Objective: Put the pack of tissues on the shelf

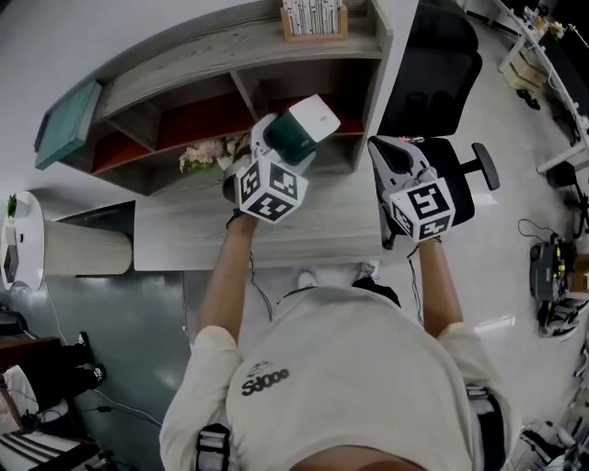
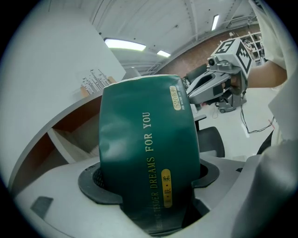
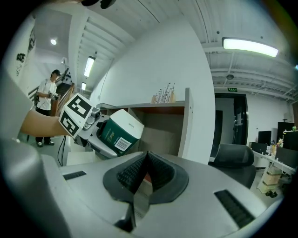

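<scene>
- Pack of tissues point(image 1: 299, 129): green wrap with a white end. It is hanging in the air above the desk point(image 1: 322, 230), just in front of the lower openings of the shelf point(image 1: 230, 55), and is not yet resting on any board.
- Handling, as I judge it: probably light and soft, giving under pressure, with a slick wrap that may slide. The best hold looks to be across the broad faces near the middle, firm but not crushing.
- Left gripper point(image 2: 149, 186): its jaws are standing wide apart and pinching the pack's lower end, so most of the pack is sticking out beyond them.
- Right gripper point(image 3: 142, 174): its jaws are pressing together with nothing between them. It is hovering near the shelf's right end, apart from the pack.
- Shelf contents: a small bunch of flowers point(image 1: 207, 152) is sitting in a lower opening to the left of the pack, and a box of upright items point(image 1: 315, 18) is standing on top.
- Black chair point(image 1: 442, 55): it is standing to the right of the shelf.
</scene>
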Motion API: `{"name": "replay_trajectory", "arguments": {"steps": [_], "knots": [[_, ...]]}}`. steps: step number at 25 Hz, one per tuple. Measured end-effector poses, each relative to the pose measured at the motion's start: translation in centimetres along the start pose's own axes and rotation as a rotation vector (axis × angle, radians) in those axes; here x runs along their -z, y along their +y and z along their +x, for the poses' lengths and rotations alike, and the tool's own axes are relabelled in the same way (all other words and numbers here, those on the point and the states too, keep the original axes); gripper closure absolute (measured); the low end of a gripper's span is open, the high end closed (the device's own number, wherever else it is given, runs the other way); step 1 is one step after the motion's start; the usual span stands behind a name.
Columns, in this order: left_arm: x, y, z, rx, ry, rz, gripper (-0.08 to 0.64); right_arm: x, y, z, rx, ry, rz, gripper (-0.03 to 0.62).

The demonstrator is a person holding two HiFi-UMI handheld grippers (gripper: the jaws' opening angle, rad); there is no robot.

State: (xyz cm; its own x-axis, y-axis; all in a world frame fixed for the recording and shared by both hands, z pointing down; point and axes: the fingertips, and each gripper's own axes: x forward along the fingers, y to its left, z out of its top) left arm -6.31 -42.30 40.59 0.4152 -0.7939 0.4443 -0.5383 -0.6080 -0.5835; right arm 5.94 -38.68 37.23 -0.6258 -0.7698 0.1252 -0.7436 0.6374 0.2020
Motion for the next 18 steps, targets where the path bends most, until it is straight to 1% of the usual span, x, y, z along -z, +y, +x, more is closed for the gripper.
{"name": "replay_trajectory", "arguments": {"steps": [2, 6, 9, 14, 18], "knots": [[-0.6, 0.0, 0.8, -0.019, 0.021, 0.031, 0.15, -0.2, -0.8, 0.1, -0.019, -0.01, 0.0, 0.587], [-1.3, -0.6, 2.7, -0.036, 0.072, 0.132, 0.15, 0.5, -2.7, -0.1, -0.05, -0.01, 0.015, 0.586], [-0.8, -1.1, 4.4, -0.012, 0.139, 0.216, 0.149, 1.0, -3.9, -0.3, -0.05, -0.012, 0.036, 0.586], [0.8, -2.4, 7.4, 0.03, 0.267, 0.34, 0.146, 1.9, -4.6, -0.7, -0.047, -0.013, 0.067, 0.586], [1.9, -3.1, 9.5, 0.048, 0.341, 0.387, 0.144, 2.6, -5.2, -1.1, -0.039, -0.008, 0.083, 0.586]]}}
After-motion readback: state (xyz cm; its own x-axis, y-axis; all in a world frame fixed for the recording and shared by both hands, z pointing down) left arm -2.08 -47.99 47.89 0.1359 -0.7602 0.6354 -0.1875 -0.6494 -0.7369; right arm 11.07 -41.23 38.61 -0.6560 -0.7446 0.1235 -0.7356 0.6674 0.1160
